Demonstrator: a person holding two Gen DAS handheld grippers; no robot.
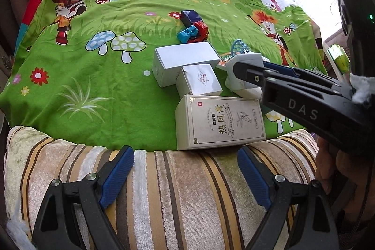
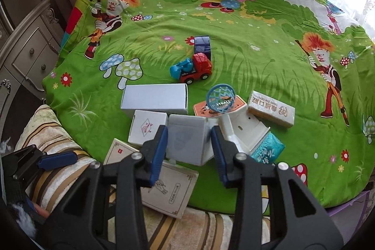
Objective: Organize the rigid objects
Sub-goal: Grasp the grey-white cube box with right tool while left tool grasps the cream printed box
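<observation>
The right gripper (image 2: 189,149) pinches the small white box (image 2: 187,139) by its flat sides, near the bed's front edge; light, stiff card. The left gripper (image 1: 185,170) gapes empty.

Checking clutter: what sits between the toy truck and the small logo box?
The long plain white box lies between the toy truck and the small logo box; the right wrist view shows it best.

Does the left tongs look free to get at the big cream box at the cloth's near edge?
Probably yes: the left tongs stand open just short of the cream box, nothing between; the right tongs work beside it.
</observation>
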